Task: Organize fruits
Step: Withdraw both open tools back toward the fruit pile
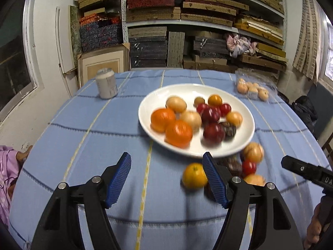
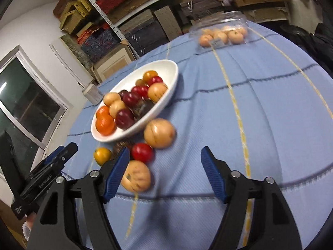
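A white plate (image 1: 233, 152) (image 2: 166, 66) on the blue cloth holds several fruits: oranges (image 1: 179, 133), red plums (image 1: 214, 132), tan fruits. Loose fruits lie in front of the plate: a yellow-orange one (image 1: 194, 175) (image 2: 102, 155), a red one (image 1: 249, 167) (image 2: 142, 152), two tan ones (image 1: 253, 152) (image 2: 159, 133) (image 2: 136, 175) and a dark one (image 1: 233, 164). My left gripper (image 1: 167, 177) is open and empty, its right finger beside the yellow-orange fruit. My right gripper (image 2: 164, 174) is open and empty, its left finger next to the near tan fruit.
A white can (image 1: 106, 85) stands at the back left of the table. A clear plastic box of tan fruits (image 1: 252, 89) (image 2: 223, 34) sits at the back right. Shelves of stacked boxes (image 1: 187, 20) stand behind the table. A window (image 1: 12, 62) is on the left.
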`<state>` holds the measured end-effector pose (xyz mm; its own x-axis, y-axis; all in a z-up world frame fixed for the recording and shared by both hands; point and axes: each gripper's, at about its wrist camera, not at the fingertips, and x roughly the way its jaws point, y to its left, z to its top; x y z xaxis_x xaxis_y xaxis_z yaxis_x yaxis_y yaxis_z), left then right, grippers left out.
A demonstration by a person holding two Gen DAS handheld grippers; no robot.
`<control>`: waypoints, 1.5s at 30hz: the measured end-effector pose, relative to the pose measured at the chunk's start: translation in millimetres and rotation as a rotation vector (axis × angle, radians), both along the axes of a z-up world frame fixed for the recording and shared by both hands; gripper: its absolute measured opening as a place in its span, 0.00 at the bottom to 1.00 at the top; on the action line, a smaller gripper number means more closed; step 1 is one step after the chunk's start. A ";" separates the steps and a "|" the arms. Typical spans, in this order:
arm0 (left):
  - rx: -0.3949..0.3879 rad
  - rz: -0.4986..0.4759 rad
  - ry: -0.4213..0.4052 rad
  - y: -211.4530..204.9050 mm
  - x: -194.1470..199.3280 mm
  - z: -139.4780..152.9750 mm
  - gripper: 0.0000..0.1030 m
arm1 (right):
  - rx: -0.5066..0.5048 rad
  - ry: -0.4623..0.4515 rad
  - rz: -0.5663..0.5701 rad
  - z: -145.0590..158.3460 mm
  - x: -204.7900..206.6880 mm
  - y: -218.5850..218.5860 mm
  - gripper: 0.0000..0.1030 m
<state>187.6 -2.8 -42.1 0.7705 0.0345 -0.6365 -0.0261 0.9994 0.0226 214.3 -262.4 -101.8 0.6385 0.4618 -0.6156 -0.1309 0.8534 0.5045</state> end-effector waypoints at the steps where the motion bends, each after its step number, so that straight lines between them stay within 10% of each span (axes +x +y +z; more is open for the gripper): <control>1: 0.000 0.000 0.006 0.1 -1.6 -3.3 0.70 | -0.004 -0.003 -0.001 -1.0 -3.5 -0.8 0.68; 38: -0.036 -0.114 0.122 -11.4 30.1 -48.5 0.75 | -0.083 -0.014 0.088 2.3 -15.4 27.9 0.82; 45: -0.112 -0.153 0.134 -7.6 32.8 -49.2 0.47 | -0.088 -0.012 0.088 2.0 -16.7 28.0 0.83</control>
